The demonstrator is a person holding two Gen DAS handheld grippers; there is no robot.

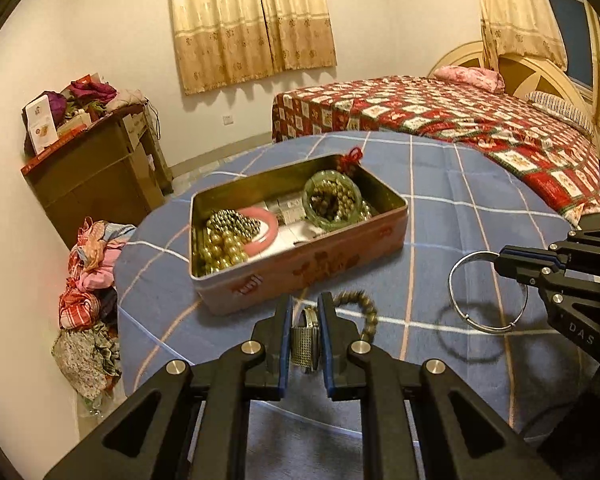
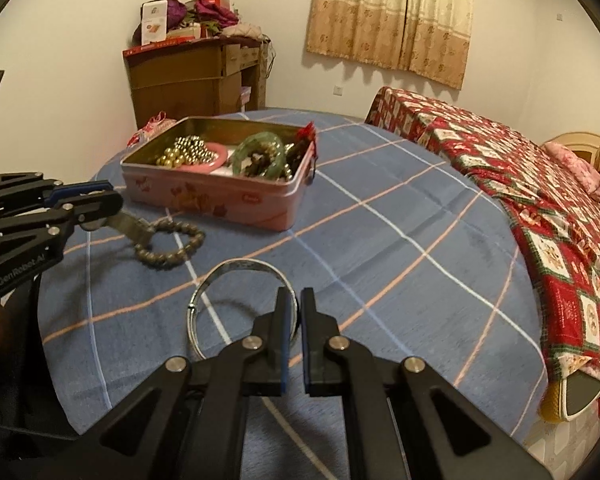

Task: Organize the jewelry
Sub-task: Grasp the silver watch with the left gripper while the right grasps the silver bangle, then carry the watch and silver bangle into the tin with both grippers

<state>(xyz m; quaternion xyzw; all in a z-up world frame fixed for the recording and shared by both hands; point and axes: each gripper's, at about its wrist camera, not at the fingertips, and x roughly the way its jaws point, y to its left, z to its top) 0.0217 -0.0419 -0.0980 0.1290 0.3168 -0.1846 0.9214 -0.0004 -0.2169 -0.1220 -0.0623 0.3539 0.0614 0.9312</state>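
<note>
Left tool (image 1: 305, 312) clamped on a mesh-strap watch (image 1: 305, 340), just before the pink tin (image 1: 300, 256). Right tool (image 2: 291, 300) pinching a silver bangle (image 2: 204, 300), nearer than the tin on the bench (image 2: 400, 240).

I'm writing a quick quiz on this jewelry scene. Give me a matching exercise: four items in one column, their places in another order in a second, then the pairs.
Items:
1. silver bangle
2. watch
3. brown bead bracelet
4. green bangle

Places:
A. inside the pink tin
B. lying on the blue checked cloth
C. clamped in the left gripper
D. clamped in the right gripper

Pairs: 1-D, 2-C, 3-B, 4-A
</note>
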